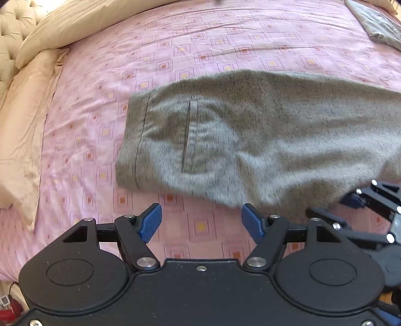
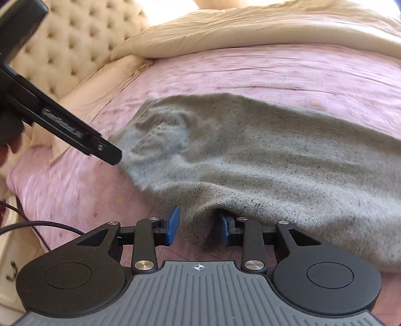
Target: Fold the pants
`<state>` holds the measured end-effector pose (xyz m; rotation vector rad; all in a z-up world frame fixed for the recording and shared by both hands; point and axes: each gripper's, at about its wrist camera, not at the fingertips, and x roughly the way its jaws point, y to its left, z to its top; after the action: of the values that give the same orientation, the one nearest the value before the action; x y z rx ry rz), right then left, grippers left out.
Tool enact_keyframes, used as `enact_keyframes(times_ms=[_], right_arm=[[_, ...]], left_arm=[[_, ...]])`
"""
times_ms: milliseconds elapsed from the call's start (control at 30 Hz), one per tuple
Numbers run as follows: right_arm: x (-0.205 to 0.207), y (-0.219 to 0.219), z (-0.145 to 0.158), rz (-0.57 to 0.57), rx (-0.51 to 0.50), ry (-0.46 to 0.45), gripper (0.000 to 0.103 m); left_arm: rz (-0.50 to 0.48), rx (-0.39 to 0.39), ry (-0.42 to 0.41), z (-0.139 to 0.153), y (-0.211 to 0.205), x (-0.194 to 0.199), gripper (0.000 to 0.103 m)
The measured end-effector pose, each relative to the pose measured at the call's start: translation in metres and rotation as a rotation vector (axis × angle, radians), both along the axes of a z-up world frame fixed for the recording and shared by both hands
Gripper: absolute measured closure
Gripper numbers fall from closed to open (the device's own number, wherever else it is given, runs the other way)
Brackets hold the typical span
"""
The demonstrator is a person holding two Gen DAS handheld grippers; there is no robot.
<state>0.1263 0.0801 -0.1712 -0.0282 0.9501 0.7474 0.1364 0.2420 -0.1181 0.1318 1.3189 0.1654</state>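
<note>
On the bed (image 1: 225,42), left view: grey pants (image 1: 250,130) lie across centre toward three o'clock. Left tongs (image 1: 201,222) at six o'clock stand open, empty. Right view: right tongs (image 2: 199,229) at six o'clock are parted, a pants fold between the pads (image 2: 173,225); whether they press it is unclear.

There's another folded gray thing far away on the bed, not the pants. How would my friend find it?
Start with the big bed covered by a pink sheet with little squares. Go past the gray speckled pants spread in the middle, toward the far right corner in the left tool's view. There lies the folded gray cloth: smoother and plainer than the fuzzy pants, already folded, lying apart from them.
</note>
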Motion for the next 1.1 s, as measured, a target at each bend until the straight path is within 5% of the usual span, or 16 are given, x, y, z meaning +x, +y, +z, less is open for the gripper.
enact_keyframes(times_ms=[233, 333, 500, 667, 1100], right_arm=[[0.0, 0.006, -0.012, -0.054, -0.074, 0.026, 0.071], [-0.003, 0.012, -0.001, -0.047, -0.03, 0.108, 0.098], [-0.013, 0.012, 0.03, -0.15, -0.002, 0.15, 0.098], [-0.007, 0.028, -0.009, -0.186, -0.117, 0.269, 0.099], [-0.033, 0.027, -0.015, -0.28, -0.098, 0.287, 0.096]], left_arm=[[-0.066, -0.015, 0.055, -0.012, -0.001, -0.024, 0.03], [-0.098, -0.013, 0.06, -0.014, 0.006, -0.03, 0.03], [-0.097, -0.043, 0.068, -0.015, 0.027, -0.026, 0.031], [-0.125, -0.046, 0.09, -0.025, 0.038, -0.019, 0.03], [-0.26, -0.075, 0.051, -0.029, 0.022, -0.004, 0.031]])
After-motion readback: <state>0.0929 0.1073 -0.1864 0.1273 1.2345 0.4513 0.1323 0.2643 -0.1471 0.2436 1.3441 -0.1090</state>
